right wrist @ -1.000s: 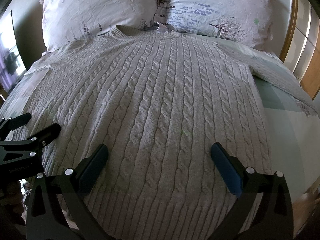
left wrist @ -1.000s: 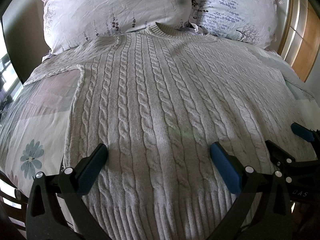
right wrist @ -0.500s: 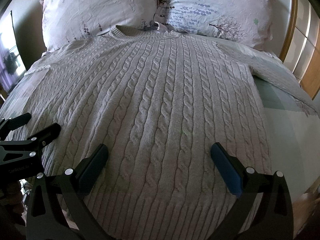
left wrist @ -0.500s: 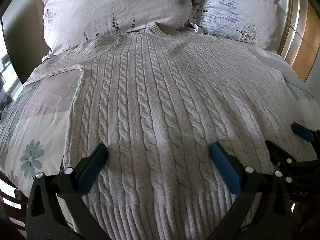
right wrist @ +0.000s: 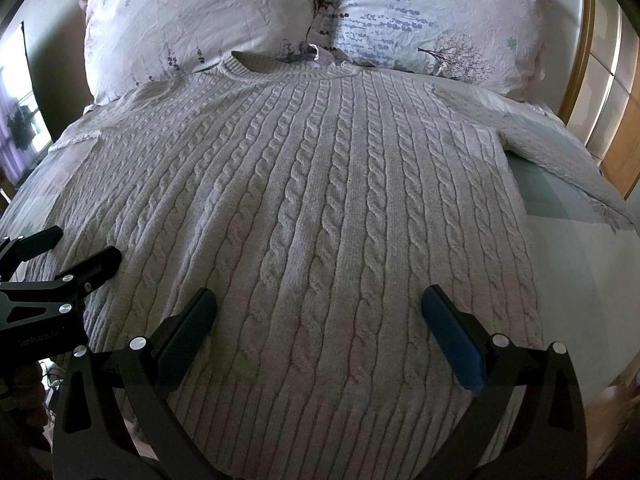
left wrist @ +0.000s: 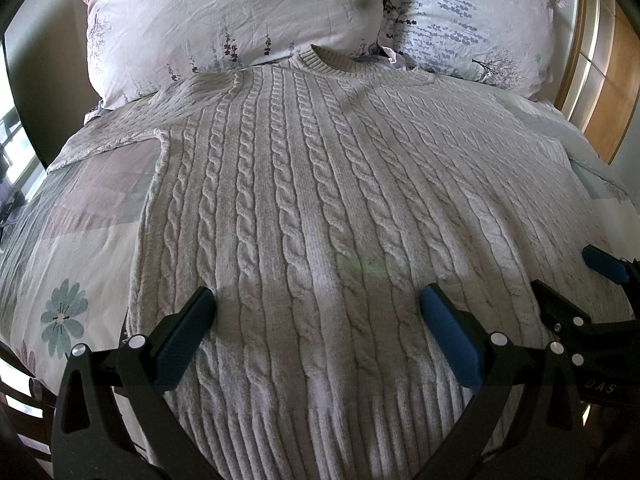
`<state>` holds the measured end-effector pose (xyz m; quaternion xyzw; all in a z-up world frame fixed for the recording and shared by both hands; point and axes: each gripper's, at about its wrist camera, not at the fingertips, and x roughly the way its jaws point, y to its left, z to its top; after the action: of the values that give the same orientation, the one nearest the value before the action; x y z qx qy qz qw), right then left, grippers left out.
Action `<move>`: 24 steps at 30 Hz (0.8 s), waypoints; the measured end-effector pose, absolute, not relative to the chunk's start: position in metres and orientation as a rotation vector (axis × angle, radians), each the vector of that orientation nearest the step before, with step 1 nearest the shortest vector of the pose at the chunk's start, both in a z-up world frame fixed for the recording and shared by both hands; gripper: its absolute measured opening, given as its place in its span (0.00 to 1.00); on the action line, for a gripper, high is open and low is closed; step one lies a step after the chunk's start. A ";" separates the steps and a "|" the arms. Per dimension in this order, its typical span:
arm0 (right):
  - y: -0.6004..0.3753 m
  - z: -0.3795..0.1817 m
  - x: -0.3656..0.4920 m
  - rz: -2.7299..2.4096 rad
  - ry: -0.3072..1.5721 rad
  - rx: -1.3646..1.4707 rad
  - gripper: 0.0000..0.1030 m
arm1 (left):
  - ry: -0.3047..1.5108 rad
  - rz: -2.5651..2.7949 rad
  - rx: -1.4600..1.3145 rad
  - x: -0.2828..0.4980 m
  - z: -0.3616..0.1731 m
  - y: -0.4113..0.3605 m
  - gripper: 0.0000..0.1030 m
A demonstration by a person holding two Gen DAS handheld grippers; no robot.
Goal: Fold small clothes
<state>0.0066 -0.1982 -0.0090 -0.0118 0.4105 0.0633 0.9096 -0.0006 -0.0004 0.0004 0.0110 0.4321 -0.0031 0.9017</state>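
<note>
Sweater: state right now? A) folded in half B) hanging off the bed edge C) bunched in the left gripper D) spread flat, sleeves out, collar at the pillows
D: the sweater lies flat on the bed, collar up by the pillows, sleeve stretched out to the side; the left gripper and right gripper are both open above the hem.

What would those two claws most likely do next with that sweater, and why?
Probably lower and pinch the ribbed hem. The cable-knit sweater lies flat and unfolded on the bed, collar by the pillows. The left gripper and right gripper both hang open above its bottom edge, holding nothing.
</note>
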 end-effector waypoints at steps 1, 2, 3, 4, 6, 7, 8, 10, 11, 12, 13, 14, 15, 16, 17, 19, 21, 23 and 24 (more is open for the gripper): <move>-0.198 -0.009 0.007 0.130 0.847 -0.024 0.99 | 0.894 -0.006 0.023 -0.001 0.000 0.000 0.98; -0.198 -0.009 0.007 0.130 0.847 -0.024 0.99 | 0.894 -0.006 0.023 -0.001 0.000 0.000 0.98; -0.198 -0.009 0.007 0.131 0.847 -0.024 0.99 | 0.894 -0.006 0.023 -0.001 0.000 0.000 0.98; -0.198 -0.009 0.007 0.131 0.847 -0.024 0.99 | 0.894 -0.006 0.023 -0.001 0.000 0.000 0.98; -0.198 -0.009 0.006 0.131 0.846 -0.024 0.99 | 0.894 -0.006 0.023 -0.001 0.000 0.000 0.98; -0.198 -0.009 0.006 0.131 0.846 -0.024 0.99 | 0.894 -0.006 0.023 -0.001 0.000 0.000 0.98; -0.198 -0.009 0.006 0.131 0.847 -0.025 0.99 | 0.894 -0.006 0.023 -0.001 0.000 0.000 0.98; -0.198 -0.009 0.006 0.131 0.847 -0.025 0.99 | 0.894 -0.006 0.023 -0.001 0.000 0.000 0.98; -0.198 -0.009 0.006 0.132 0.847 -0.025 0.99 | 0.894 -0.006 0.023 -0.001 0.000 0.000 0.98; -0.198 -0.009 0.006 0.131 0.847 -0.025 0.99 | 0.894 -0.006 0.023 -0.001 0.000 0.000 0.98; -0.198 -0.009 0.006 0.131 0.846 -0.025 0.99 | 0.894 -0.006 0.023 -0.001 0.000 0.000 0.98; -0.198 -0.009 0.006 0.131 0.845 -0.025 0.99 | 0.894 -0.006 0.023 -0.001 0.000 0.000 0.98; -0.198 -0.009 0.006 0.136 0.841 -0.026 0.99 | 0.895 -0.006 0.023 -0.001 0.000 0.000 0.98; -0.199 -0.009 0.006 0.154 0.830 -0.033 0.99 | 0.897 -0.007 0.024 0.000 0.000 0.000 0.98; -0.202 -0.008 0.007 0.189 0.833 -0.040 0.99 | 0.902 -0.008 0.029 0.000 0.001 -0.001 0.98; -0.217 0.002 0.013 0.239 0.862 0.014 0.99 | 0.917 -0.027 0.039 0.001 0.002 0.001 0.98; -0.250 0.017 0.028 0.203 0.868 0.158 0.99 | 0.942 -0.050 0.035 0.004 0.006 0.006 0.98; -0.304 0.035 0.049 0.111 0.841 0.303 0.99 | 0.943 -0.028 0.012 0.009 0.011 0.014 0.98; -0.333 0.042 0.061 0.068 0.827 0.381 0.99 | 0.935 -0.022 -0.015 0.013 0.014 0.019 0.98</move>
<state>0.0611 -0.3333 0.0419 0.1838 0.3995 0.0326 0.8975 0.0125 0.0187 0.0143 -0.0071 0.4507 -0.0107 0.8926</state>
